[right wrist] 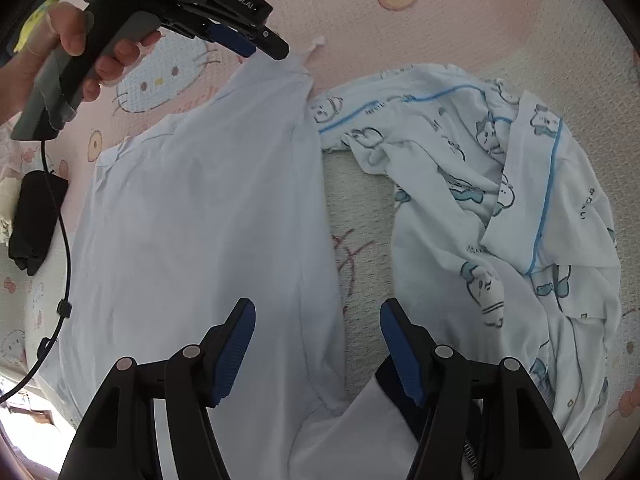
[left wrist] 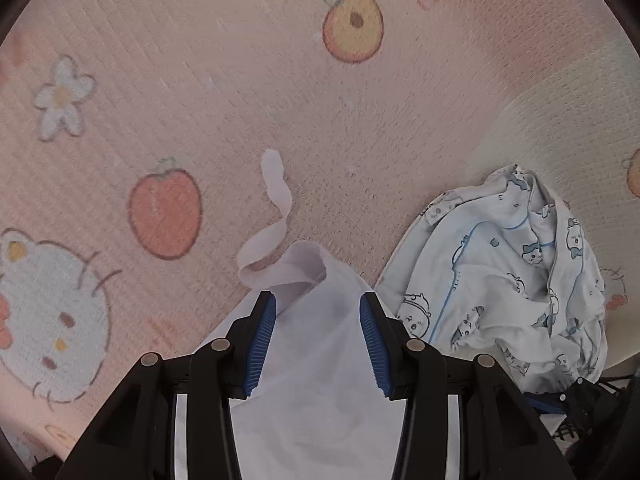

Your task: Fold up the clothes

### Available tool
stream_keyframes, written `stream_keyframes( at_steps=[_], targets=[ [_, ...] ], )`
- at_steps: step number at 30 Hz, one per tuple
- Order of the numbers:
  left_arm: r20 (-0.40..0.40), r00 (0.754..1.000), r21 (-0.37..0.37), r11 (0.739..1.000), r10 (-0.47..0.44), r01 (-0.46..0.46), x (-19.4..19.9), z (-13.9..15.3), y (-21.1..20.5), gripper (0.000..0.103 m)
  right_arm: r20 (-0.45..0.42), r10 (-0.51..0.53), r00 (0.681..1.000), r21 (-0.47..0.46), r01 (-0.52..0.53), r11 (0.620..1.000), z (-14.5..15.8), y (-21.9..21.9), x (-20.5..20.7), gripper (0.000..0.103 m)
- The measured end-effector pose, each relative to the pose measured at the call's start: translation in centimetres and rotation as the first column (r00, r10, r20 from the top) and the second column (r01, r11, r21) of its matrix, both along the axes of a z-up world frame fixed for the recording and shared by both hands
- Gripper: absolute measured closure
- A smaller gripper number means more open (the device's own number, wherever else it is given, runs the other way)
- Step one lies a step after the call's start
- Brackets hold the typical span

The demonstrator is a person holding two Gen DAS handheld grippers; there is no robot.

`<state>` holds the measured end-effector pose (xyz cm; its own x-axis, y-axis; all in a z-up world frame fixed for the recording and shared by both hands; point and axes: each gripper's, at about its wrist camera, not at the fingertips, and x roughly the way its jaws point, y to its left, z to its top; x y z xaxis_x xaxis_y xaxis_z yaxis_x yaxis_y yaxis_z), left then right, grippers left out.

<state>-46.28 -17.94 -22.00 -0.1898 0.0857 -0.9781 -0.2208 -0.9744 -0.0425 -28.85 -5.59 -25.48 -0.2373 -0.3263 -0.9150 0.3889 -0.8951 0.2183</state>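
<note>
A plain white garment [right wrist: 200, 220] lies spread on the cartoon play mat [left wrist: 200, 60]. My left gripper [left wrist: 316, 300] points steeply down with the far corner of the white garment [left wrist: 316, 380] bunched between its blue pads, jaws partly apart. A white strap [left wrist: 276, 196] curls from that corner onto the mat. In the right wrist view a hand [right wrist: 72, 32] holds the left gripper [right wrist: 268, 50], and the cloth rises to its tips. My right gripper [right wrist: 316, 312] hangs open over the garment's near right edge, its pads touching nothing.
A crumpled white pyjama piece with blue cartoon print [right wrist: 480, 184] lies just right of the white garment, also seen as a heap [left wrist: 512, 272]. A black pouch [right wrist: 34, 216] with a cable sits at the mat's left side. A strip of bare mat [right wrist: 356, 208] separates the two garments.
</note>
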Motion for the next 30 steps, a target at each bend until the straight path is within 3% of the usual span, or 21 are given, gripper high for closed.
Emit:
stream_keyframes(
  at_steps=[9, 13, 14, 17, 20, 26, 30],
  targets=[
    [0.045, 0.999, 0.066, 0.997, 0.023, -0.026, -1.3, -2.1, -0.9, 0.063, -0.012, 0.058, 0.998, 0.038, -0.058, 0.998, 0.4, -0.8, -0.2, 0.039],
    [-0.033, 0.999, 0.098, 0.995, 0.003, 0.0, -0.7, -1.8, -1.1, 0.063, -0.022, 0.087, 0.996, 0.019, -0.087, 0.996, 0.3, -2.1, -0.6, 0.039],
    [-0.031, 0.999, 0.094, 0.995, -0.02, 0.023, -0.6, -1.9, -0.9, 0.064, -0.023, 0.096, 0.995, 0.024, -0.096, 0.995, 0.2, -2.4, -0.8, 0.043],
    [-0.047, 0.994, 0.069, 0.993, -0.094, 0.097, -0.2, -1.9, 0.0, 0.087, -0.01, 0.097, 0.995, 0.079, -0.096, 0.992, -0.9, -3.3, -1.7, 0.077],
    [-0.09, 0.987, 0.048, 0.989, -0.136, 0.14, 0.2, -1.7, 0.5, 0.095, -0.045, 0.093, 0.995, 0.086, -0.089, 0.992, -1.1, -3.1, -2.0, 0.093],
    [-0.184, 0.98, 0.108, 0.99, -0.072, 0.093, -1.2, -0.1, -0.8, 0.099, -0.08, 0.094, 0.992, 0.15, -0.081, 0.985, -0.4, -2.3, -1.7, 0.099],
    [-0.184, 0.982, 0.132, 0.988, -0.053, 0.078, -2.4, 0.8, -1.7, 0.099, -0.055, 0.059, 0.997, 0.117, -0.052, 0.992, -0.4, -0.7, -2.1, 0.098]
  ],
)
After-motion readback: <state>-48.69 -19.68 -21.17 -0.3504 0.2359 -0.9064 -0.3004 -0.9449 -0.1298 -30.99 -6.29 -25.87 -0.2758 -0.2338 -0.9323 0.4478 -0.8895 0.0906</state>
